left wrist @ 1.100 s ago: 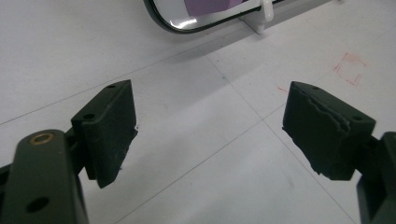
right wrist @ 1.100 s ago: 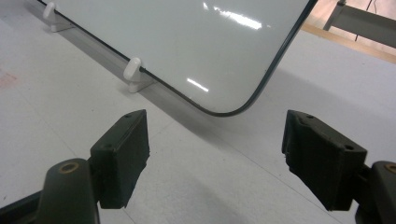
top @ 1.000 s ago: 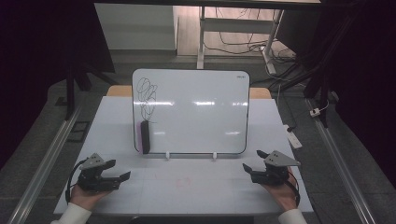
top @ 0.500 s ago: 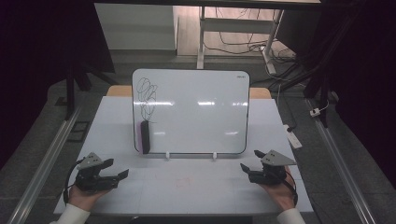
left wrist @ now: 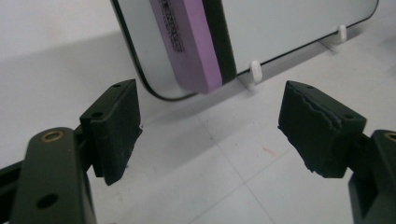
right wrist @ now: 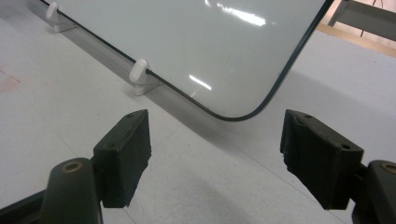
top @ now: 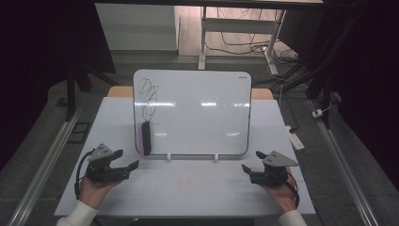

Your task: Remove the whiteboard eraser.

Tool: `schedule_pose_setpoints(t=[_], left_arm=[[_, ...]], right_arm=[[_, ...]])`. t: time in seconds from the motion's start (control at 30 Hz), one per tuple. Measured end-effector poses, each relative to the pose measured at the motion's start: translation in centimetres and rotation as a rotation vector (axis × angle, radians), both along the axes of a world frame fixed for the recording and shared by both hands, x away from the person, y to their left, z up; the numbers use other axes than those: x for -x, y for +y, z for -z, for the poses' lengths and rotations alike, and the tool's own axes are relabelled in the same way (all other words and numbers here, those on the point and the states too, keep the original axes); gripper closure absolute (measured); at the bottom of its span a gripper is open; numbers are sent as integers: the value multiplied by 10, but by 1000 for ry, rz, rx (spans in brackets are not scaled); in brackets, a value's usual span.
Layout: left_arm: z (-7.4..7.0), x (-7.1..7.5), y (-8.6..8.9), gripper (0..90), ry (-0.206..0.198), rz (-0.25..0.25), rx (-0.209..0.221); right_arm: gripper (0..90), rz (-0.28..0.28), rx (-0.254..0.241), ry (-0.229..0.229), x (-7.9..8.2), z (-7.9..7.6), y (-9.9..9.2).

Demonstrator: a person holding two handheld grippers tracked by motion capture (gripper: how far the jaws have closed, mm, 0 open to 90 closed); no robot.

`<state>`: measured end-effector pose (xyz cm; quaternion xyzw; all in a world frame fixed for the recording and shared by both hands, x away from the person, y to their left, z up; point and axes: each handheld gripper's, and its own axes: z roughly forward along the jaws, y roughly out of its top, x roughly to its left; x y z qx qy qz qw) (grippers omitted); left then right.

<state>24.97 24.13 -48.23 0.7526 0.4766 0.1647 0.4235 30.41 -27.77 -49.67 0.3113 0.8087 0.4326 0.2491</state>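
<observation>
The left gripper (top: 128, 168) and right gripper (top: 250, 172) rest on the bench (top: 197, 193), jaws spread, empty. The purple eraser (top: 146, 138) clings to the whiteboard's (top: 202, 113) lower-left corner, near the left gripper.

A lab-like workroom: white table (top: 141, 197) between metal rails (top: 42, 165), loose floor cables (top: 244, 40).
</observation>
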Motion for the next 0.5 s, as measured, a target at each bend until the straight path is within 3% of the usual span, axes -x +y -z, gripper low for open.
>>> schedule_pose_setpoints(t=[0.4, 0.5], left_arm=[[-7, -25, -26, 243, -17, -23, -52], [-9, -32, -34, 288, -22, -37, -67]], right_arm=[[242, -10, -5, -2, 2, -1, 5], [243, -6, -11, -2, 2, -1, 5]])
